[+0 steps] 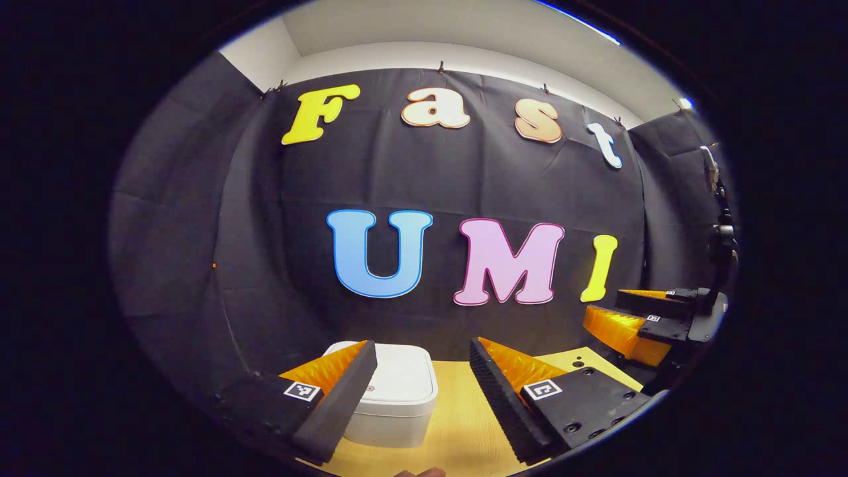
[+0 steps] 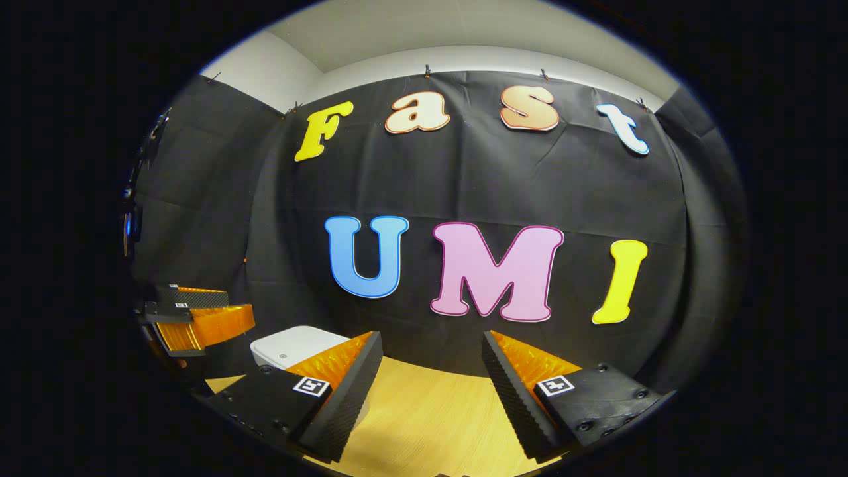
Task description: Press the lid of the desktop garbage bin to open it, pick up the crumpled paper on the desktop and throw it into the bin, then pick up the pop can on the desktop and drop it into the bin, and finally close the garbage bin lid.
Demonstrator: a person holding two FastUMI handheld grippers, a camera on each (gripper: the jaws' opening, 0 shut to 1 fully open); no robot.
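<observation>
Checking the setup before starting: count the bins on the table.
1. The bin, lid shut, sits on the table ahead of the left claw, to the left of the right claw. Others may lie out of view.

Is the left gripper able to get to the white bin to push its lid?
Probably yes. The left gripper is open, the bin sits just ahead near its left finger, lid shut, and only bare table lies between.

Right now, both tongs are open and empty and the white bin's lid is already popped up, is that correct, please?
Not quite: the white bin has its lid down flat, as the left gripper view shows. The rest holds: the left tongs and right tongs are open and empty.
</observation>
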